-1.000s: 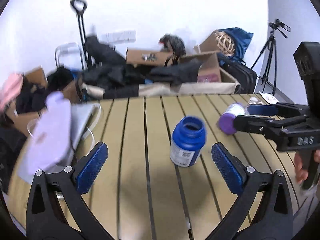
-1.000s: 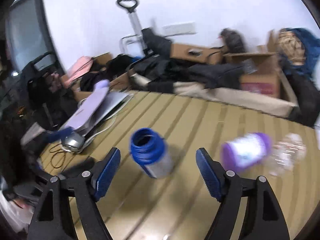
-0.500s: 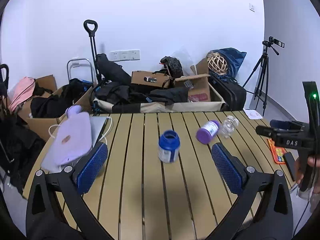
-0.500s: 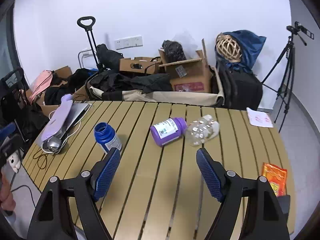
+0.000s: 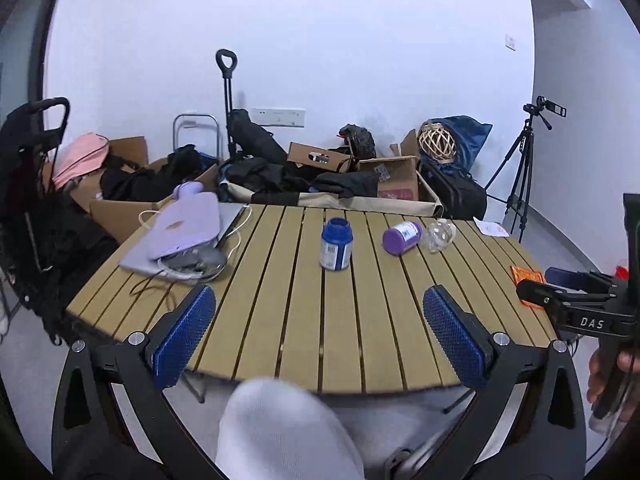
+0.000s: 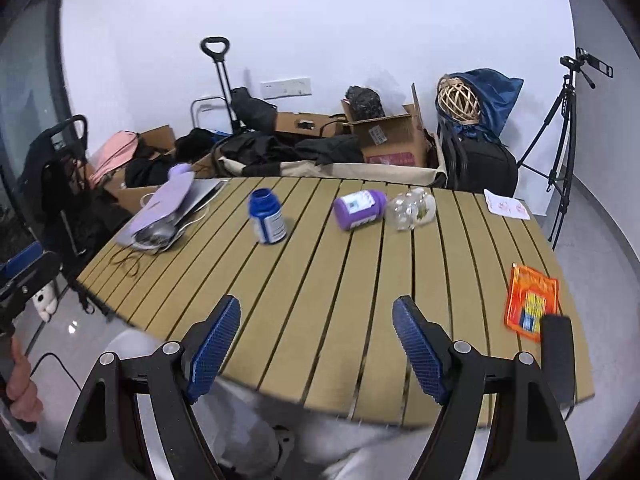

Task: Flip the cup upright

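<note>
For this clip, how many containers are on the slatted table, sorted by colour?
Blue bottle, standing upright: 1
Purple bottle, lying on its side: 1
Clear cup, lying on its side: 1
Total: 3

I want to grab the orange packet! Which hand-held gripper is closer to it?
Right. The right hand-held gripper sits at the table's near edge, just left of the orange packet. The left hand-held gripper is farther left, beyond the right one.
</note>
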A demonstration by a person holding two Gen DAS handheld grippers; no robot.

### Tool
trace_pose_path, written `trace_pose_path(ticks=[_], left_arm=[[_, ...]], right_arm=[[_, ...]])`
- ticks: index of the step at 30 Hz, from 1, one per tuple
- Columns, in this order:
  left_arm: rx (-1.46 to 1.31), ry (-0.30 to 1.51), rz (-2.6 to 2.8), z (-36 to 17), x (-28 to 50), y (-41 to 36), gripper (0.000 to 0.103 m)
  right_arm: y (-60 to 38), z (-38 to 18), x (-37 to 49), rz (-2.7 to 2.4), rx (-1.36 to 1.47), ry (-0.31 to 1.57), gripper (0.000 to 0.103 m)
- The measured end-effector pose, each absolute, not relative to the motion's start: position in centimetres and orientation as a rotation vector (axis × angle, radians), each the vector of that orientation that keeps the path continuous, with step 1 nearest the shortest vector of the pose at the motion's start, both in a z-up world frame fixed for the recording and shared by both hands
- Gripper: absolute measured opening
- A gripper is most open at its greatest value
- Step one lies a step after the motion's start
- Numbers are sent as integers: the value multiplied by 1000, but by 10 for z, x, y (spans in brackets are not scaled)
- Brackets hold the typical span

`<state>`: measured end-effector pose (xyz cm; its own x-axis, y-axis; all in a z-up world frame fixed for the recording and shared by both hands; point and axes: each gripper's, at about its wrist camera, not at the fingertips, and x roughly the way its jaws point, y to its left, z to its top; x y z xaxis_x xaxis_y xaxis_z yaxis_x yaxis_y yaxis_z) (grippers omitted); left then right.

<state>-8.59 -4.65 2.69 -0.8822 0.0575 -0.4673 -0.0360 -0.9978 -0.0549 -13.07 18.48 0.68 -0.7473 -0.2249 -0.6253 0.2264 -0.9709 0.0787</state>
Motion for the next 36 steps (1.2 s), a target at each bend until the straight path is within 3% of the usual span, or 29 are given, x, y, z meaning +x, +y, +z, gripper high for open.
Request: trace_pose_path(ticks=[4, 7, 12, 36], left_arm=[[-725, -24, 3025, 21, -37, -46, 103], [-734, -89, 3020, 15, -3, -52, 103], [-678, -89, 3056, 13, 26, -58, 103], [-643, -74, 3062, 16, 39, -61, 103]], right_arm=[[179, 11, -77, -2746, 910, 46, 83], [180, 10, -37, -2760, 859, 45, 83], [187, 7, 9, -2841, 771, -61, 83], [168, 7, 20, -2792, 720, -4, 83]])
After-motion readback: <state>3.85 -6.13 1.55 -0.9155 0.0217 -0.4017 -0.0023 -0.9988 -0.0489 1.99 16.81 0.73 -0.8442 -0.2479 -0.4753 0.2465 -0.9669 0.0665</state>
